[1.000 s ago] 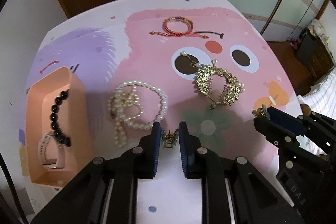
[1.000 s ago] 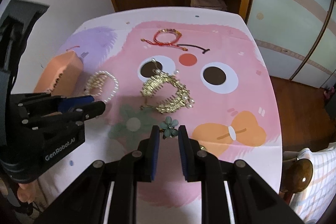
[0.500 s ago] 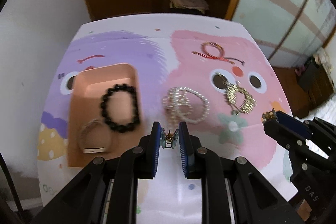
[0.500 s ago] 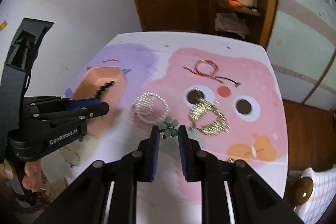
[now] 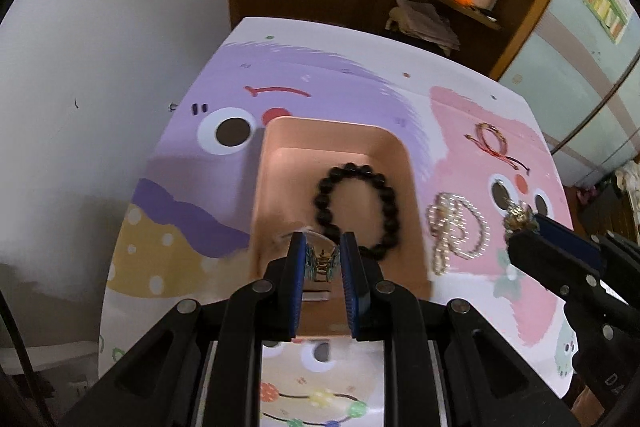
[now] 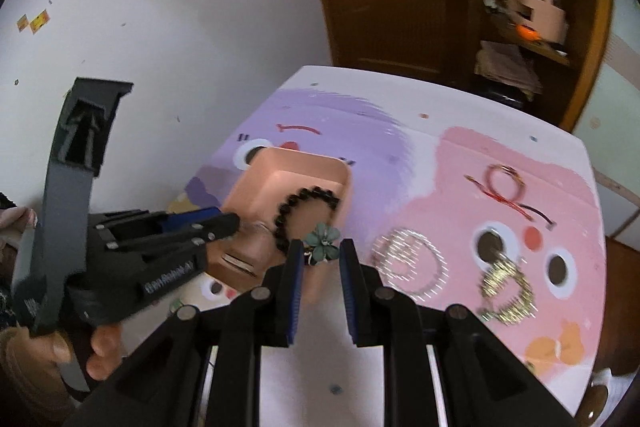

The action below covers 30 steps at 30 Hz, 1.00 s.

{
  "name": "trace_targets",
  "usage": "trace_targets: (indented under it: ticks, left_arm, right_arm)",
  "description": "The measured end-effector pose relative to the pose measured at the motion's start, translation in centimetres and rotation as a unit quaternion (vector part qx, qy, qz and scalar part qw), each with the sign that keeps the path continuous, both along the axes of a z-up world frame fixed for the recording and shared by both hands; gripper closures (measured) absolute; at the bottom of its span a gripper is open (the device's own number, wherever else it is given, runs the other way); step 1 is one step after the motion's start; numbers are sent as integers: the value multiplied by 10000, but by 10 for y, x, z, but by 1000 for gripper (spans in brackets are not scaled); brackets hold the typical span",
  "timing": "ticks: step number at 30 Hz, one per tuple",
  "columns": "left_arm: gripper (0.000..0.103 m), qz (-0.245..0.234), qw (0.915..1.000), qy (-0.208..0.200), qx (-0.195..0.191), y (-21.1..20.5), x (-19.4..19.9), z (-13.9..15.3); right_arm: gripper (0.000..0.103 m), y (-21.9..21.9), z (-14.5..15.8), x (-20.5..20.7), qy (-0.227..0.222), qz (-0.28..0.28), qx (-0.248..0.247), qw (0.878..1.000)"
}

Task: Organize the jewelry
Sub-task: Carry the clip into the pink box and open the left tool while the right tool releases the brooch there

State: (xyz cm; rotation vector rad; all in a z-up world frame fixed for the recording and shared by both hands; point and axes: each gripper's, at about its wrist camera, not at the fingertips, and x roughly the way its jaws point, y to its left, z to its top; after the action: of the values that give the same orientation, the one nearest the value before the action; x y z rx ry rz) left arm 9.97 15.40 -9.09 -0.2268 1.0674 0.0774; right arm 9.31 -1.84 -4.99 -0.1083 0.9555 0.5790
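Note:
My left gripper (image 5: 322,261) is shut on a small green hair clip (image 5: 320,263) and hovers over the near end of the peach tray (image 5: 276,155). The tray holds a black bead bracelet (image 5: 356,203) and a pale watch, mostly hidden behind my fingers. My right gripper (image 6: 320,251) is shut on a green flower clip (image 6: 322,241), just right of the tray (image 6: 256,183). A pearl necklace (image 5: 456,231), a gold hair comb (image 6: 506,291) and a red cord bracelet (image 6: 504,183) lie on the mat.
The table has a cartoon mat, purple on the left (image 5: 320,67) and pink on the right (image 6: 520,227). A white wall stands to the left. A wooden door and shelf stand behind the table. The table's edges are close on the left and far side.
Both grippers have swung left with their clips. The left one moved from beside the pearls to over the tray. The right one moved from near the gold comb to beside the tray.

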Motion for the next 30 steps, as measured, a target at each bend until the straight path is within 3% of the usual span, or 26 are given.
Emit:
trace_targets:
  ticks: [12, 22, 27, 30]
  left_arm:
    - [88, 156, 9996, 150, 158, 13, 21, -30]
    - [87, 131, 9991, 214, 333, 10, 26, -37]
    - [72, 117, 9995, 171, 235, 10, 24, -34]
    - [64, 72, 9997, 148, 201, 7, 22, -31]
  right_arm:
    - [85, 55, -31, 44, 463, 174, -130, 9987]
    - [85, 65, -44, 51, 530, 214, -333, 9978]
    - [85, 61, -42, 51, 547, 135, -344, 9978]
    - [78, 58, -39, 48, 526, 91, -347, 9980]
